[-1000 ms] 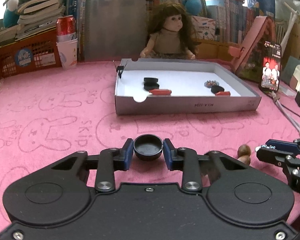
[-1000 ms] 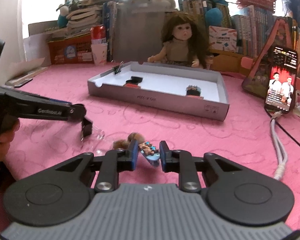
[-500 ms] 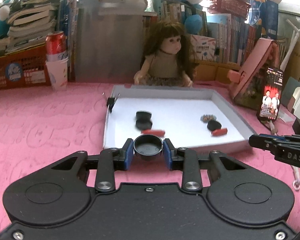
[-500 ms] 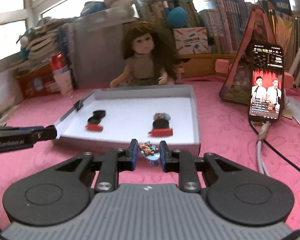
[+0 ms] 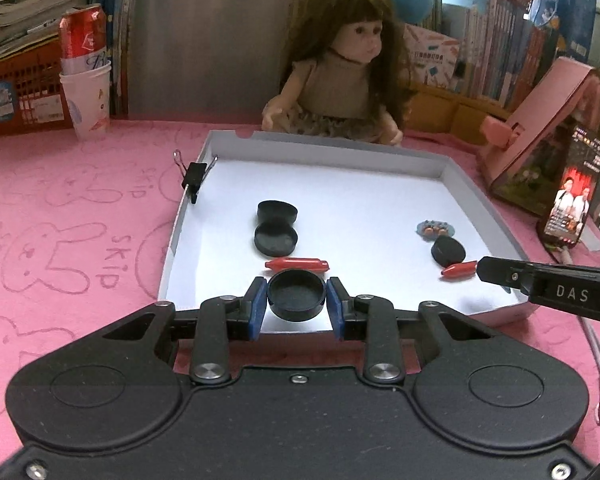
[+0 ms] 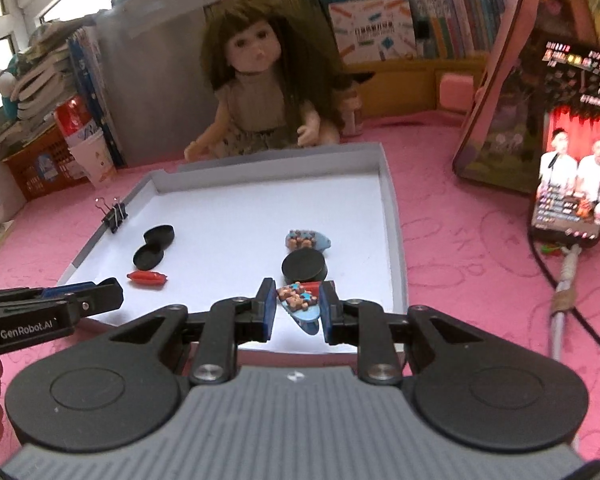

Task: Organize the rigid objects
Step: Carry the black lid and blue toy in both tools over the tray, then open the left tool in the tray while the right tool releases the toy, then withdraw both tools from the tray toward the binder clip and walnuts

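The left hand-held gripper (image 5: 296, 304) grasps a black cap (image 5: 296, 295), open side up, over the near left edge of the white tray (image 5: 388, 152). Just beyond it lies a red clip (image 5: 297, 265), then two black caps (image 5: 276, 225). The right hand-held gripper (image 6: 297, 309) grasps a blue bear charm (image 6: 300, 305) over the tray's near right edge, close behind a black puck (image 6: 304, 265). The tray's middle is bare white floor. A binder clip (image 5: 193, 178) sits on the left wall.

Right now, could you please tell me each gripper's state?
Left gripper: closed on a black cap.
Right gripper: closed on a blue bear charm.
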`<state>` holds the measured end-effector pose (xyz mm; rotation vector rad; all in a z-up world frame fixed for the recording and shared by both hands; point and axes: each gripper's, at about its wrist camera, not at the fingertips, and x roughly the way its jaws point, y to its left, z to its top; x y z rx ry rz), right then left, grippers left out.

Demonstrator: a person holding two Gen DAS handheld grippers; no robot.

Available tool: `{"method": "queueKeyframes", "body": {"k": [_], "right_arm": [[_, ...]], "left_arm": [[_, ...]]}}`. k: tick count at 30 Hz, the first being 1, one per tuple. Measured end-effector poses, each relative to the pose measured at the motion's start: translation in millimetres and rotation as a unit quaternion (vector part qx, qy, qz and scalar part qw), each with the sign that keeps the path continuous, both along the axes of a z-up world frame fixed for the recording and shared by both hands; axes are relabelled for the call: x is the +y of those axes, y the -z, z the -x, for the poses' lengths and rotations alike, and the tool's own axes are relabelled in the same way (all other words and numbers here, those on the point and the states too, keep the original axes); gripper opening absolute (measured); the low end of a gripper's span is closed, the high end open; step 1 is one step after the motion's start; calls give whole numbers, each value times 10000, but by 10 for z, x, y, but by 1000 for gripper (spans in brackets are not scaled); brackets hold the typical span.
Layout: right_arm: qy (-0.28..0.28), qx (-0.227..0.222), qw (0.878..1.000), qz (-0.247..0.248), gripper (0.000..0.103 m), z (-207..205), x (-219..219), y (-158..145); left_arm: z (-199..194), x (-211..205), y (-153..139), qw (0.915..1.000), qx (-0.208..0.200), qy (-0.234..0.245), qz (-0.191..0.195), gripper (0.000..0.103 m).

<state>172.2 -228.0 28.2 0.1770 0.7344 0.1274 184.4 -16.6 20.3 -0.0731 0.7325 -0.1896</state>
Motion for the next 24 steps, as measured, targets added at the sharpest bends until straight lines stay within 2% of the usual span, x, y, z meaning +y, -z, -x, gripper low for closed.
{"method": "queueKeyframes", "body": {"k": [14,16,17,18,19,21,24], "right_arm": [[-19,254,9997,53,29,-171,22,103],[5,203,9998,34,38,-159,15,97],[45,160,9999,32,56,-146,3,86],[40,86,10000,-19,65,-127,-11,67],[32,13,10000,-83,67,-102,-27,48],[26,-57,9999,-99,68,-68,-44,10],[19,-137,9998,-108,72,-17,-64,-37]], "left_arm": [[-103,-109,122,9997,34,-4,-251,30],[-88,-95,101,9998,49,25,-183,30],[-74,-82,83,9999,47,49,-125,31],[-55,-69,60,9999,25,72,-73,36],[-29,-56,29,9999,-15,98,-39,45],[29,-40,-24,9998,-121,135,-34,51],[131,-24,-102,9994,-249,237,-26,54]]}}
